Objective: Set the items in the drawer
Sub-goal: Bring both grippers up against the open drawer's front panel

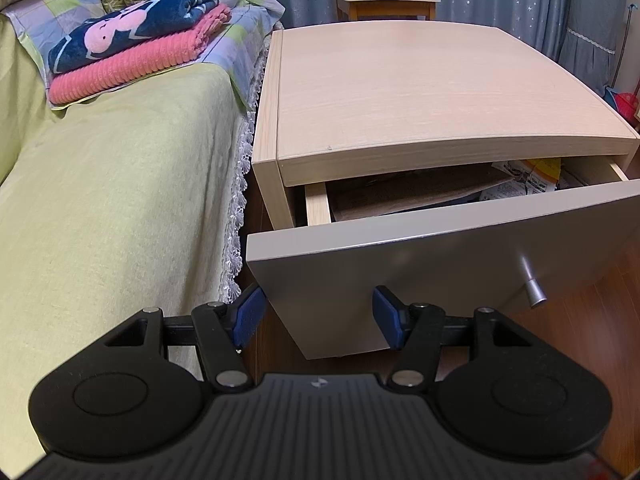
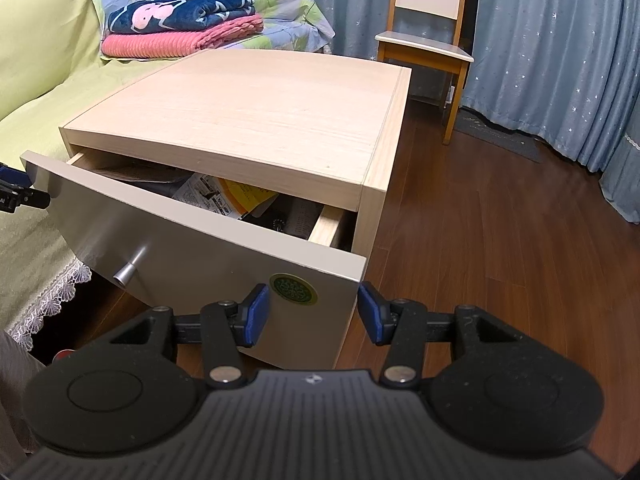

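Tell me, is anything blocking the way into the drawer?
Partly. The drawer is only part open, so the nightstand top overhangs most of it, and papers already fill the exposed gap. Both the left gripper and right gripper are open and empty, facing the drawer front.

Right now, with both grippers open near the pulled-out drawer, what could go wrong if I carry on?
1. The grey-fronted drawer is only partly out and already crowded with papers and a yellow leaflet; new items may jam under the pale wooden nightstand top.
2. The left gripper and right gripper straddle the drawer front's corners and could knock it.
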`<state>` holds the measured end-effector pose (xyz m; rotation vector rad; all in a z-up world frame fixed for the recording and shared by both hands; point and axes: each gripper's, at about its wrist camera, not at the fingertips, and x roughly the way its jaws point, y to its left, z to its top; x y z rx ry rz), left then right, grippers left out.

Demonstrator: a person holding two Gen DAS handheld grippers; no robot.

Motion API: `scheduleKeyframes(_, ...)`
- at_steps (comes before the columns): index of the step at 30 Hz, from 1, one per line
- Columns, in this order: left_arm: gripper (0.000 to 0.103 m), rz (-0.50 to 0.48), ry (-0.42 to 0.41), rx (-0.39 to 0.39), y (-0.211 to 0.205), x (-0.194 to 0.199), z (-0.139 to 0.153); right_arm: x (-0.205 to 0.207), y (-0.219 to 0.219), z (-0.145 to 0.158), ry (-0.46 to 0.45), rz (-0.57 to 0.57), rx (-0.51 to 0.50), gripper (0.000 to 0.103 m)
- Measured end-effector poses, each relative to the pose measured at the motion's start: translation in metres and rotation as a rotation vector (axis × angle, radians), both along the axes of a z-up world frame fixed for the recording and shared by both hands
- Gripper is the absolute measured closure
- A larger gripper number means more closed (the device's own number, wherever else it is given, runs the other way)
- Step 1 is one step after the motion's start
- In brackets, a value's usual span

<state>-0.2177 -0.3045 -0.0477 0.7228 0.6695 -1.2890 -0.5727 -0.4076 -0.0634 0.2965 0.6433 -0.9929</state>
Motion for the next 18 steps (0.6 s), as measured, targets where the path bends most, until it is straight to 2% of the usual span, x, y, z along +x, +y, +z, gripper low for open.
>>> scheduleKeyframes(18,0.042,0.035,0.044,0.018,0.003,0.001,-0.01,-0.001,0.013,-0.002,-0.04,-0.085,0.007,0.059)
